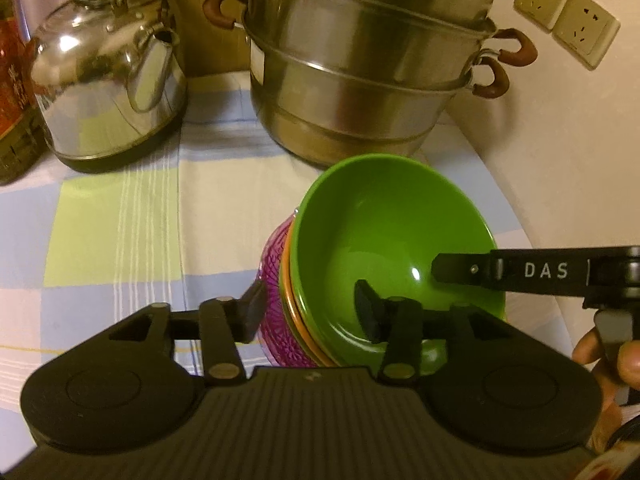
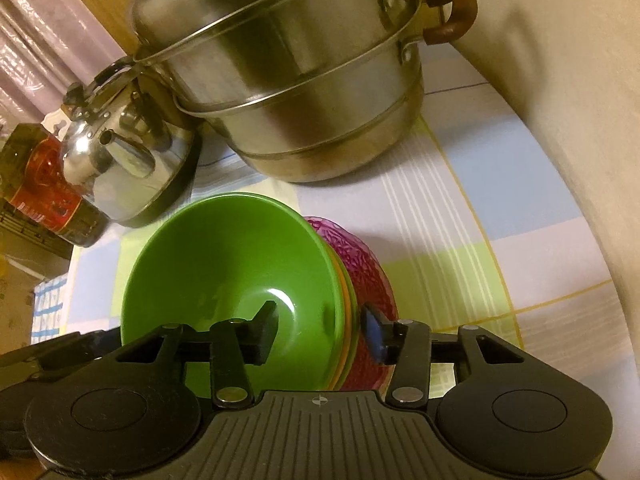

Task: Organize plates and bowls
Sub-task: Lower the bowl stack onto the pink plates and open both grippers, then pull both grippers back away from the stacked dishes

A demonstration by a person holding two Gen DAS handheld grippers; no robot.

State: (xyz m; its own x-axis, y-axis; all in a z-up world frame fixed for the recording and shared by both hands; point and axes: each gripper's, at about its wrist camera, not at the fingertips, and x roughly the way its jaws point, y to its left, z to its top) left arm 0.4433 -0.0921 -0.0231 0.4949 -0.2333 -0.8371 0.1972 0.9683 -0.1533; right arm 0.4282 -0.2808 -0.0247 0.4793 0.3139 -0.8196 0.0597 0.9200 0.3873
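Note:
A stack of nested bowls is held tilted between both grippers: a green bowl [image 1: 384, 236] on top, an orange one under it, and a purple patterned glass bowl [image 1: 276, 320] outermost. My left gripper [image 1: 308, 312] is shut on the stack's rim, one finger inside the green bowl, one on the purple bowl. My right gripper [image 2: 320, 332] clamps the opposite rim of the stack [image 2: 224, 280] the same way, with the purple bowl [image 2: 368, 280] on its right. The right gripper's finger [image 1: 472, 270] shows in the left wrist view.
A large steel steamer pot [image 1: 360, 60] and a steel kettle [image 1: 108, 80] stand behind on the checked tablecloth [image 1: 120, 220]. An oil bottle [image 1: 12, 80] stands far left. A wall with sockets [image 1: 568, 16] is at right.

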